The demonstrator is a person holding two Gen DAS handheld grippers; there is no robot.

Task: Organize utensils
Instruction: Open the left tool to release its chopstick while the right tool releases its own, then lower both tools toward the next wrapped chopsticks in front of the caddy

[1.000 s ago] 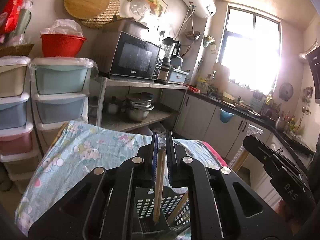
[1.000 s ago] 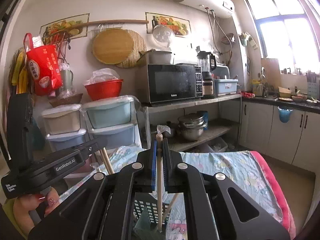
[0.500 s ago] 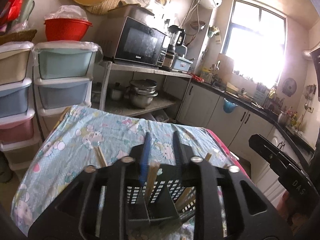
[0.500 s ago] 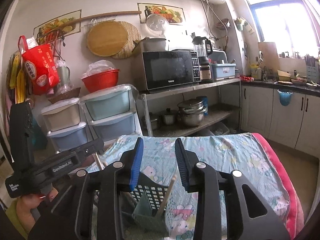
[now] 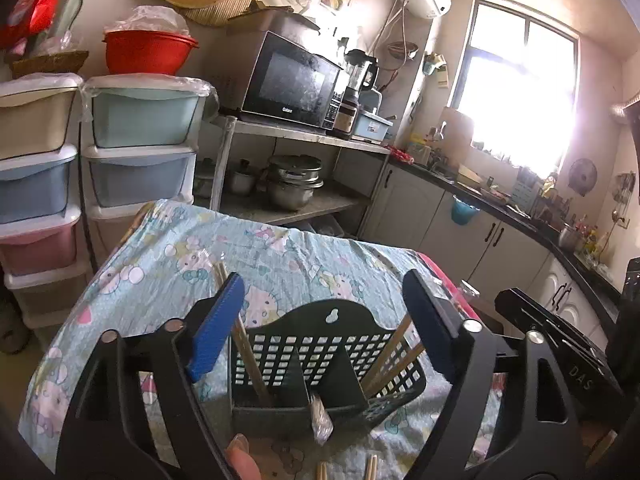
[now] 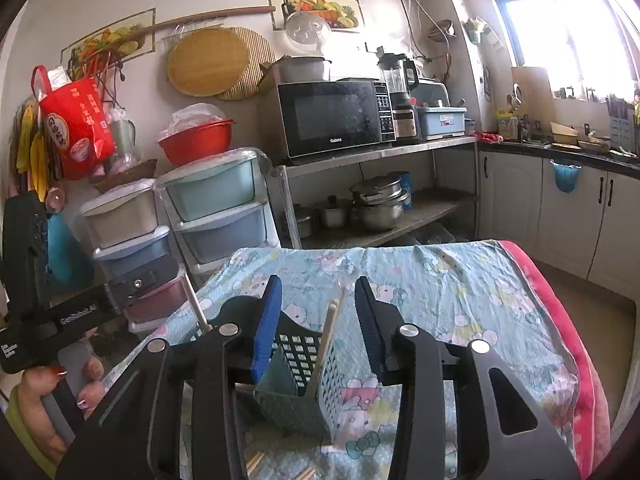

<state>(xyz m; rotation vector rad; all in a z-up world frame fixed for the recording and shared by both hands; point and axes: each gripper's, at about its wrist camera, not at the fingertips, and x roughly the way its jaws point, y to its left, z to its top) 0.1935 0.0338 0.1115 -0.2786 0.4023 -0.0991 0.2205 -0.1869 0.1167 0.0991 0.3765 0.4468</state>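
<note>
We are opening both grippers over the dark utensil basket (image 5: 320, 364) on the blue tablecloth (image 5: 280, 264): the left gripper (image 5: 324, 320) is standing wide, the right gripper (image 6: 316, 316) narrower, both pinching nothing, while chopsticks (image 6: 324, 344) are leaning inside the basket.

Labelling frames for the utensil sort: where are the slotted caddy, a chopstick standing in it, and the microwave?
Slotted caddy (image 5: 332, 316): left wrist view, arched back wall.
Chopstick (image 6: 323, 347): right wrist view, mid-shaft.
Microwave (image 6: 334, 118): right wrist view, door glass.

dark slotted utensil basket (image 5: 320, 344) | upright on cloth | wooden chopsticks (image 5: 390, 354) leaning inside
</note>
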